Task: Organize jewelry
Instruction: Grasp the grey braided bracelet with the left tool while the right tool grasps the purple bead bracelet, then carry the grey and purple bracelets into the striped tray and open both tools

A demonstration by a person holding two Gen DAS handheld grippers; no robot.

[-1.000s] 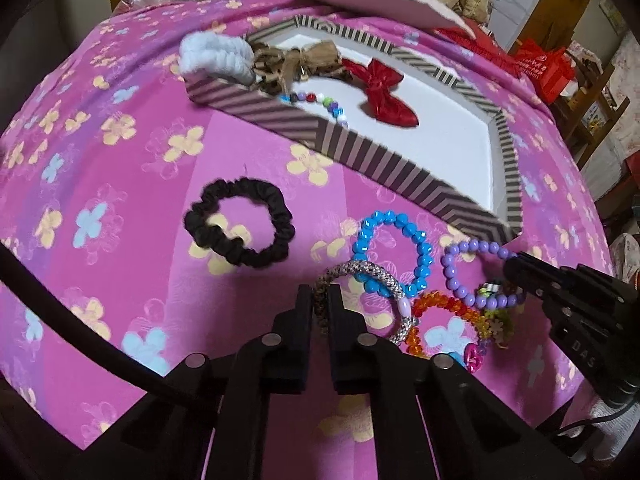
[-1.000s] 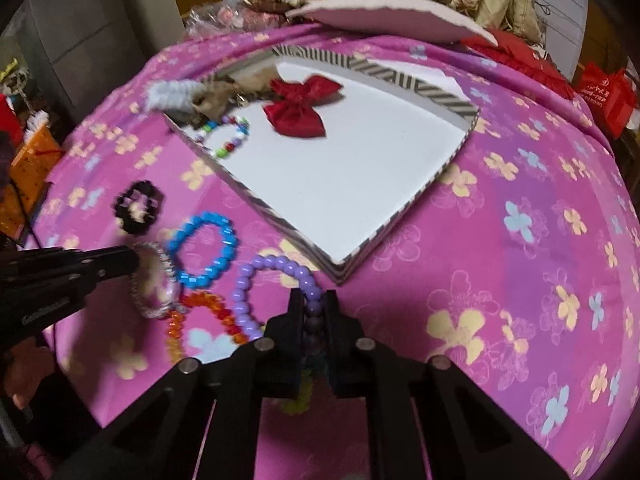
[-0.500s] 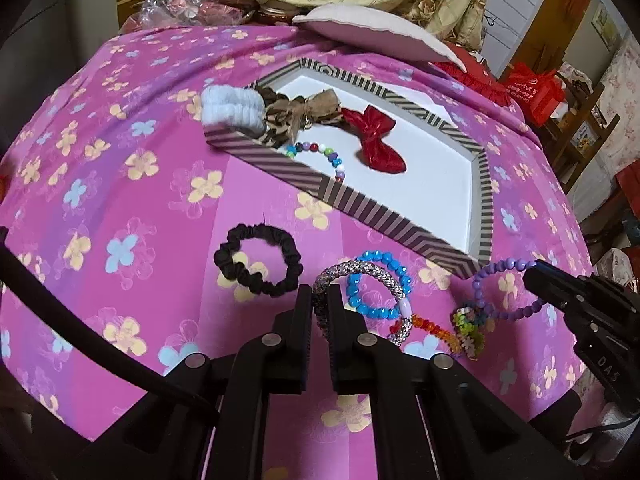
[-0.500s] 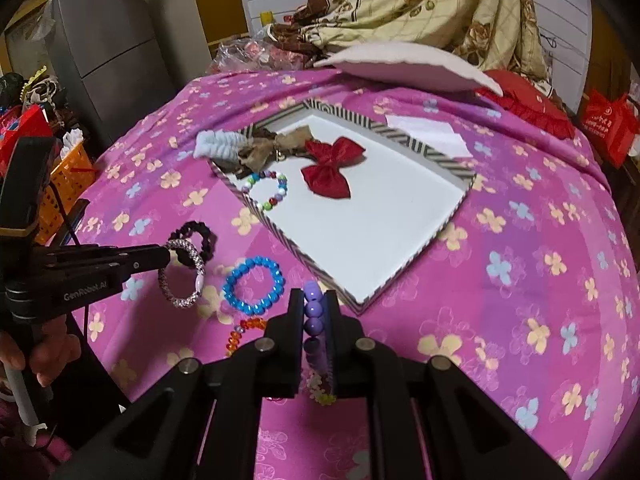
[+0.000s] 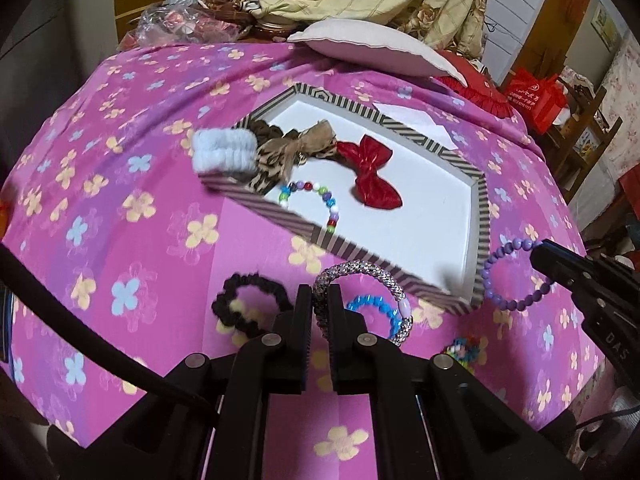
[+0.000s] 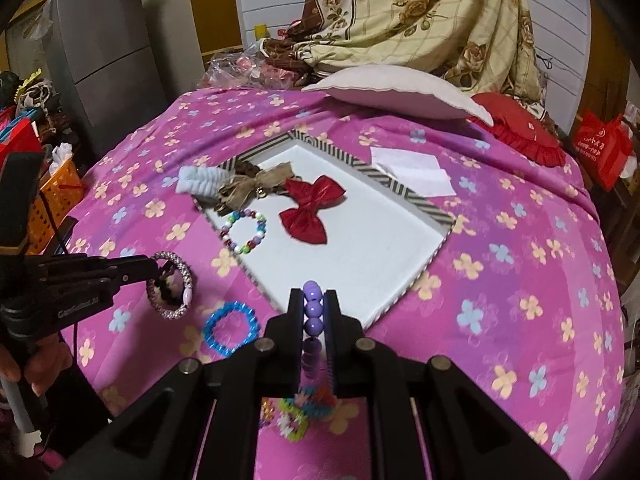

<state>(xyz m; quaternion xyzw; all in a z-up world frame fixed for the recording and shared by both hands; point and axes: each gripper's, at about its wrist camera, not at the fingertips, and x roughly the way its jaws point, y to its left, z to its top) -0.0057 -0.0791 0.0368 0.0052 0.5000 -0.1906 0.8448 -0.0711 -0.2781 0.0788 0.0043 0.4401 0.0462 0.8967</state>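
Both tools are loaded: the left tool [image 5: 320,300] is pinched on the silver braided bracelet [image 5: 370,276], and the right tool [image 6: 314,312] is pressed together on the purple bead bracelet [image 5: 512,276], whose beads show between its fingers. Each bracelet is held clear of the bed's pink flowered cover [image 5: 132,184], near the front edge of the striped tray [image 5: 360,256]. Inside the tray a white scrunchie [image 5: 224,152], a brown bow [image 5: 304,144], a red bow [image 5: 372,172] and a multicoloured bead bracelet [image 5: 316,200] are already laid. The step in hand is judged to be the carry into the tray. It is done well if each loop is lifted clear of the striped rim, so that a hanging bead is not caught, and is brought over the bare white floor to the right of the red bow. The two loops are best lowered apart and released only when flat. A blue bead bracelet [image 6: 230,326], a black scrunchie [image 5: 244,304] and a small multicoloured piece [image 6: 304,408] remain on the cover.
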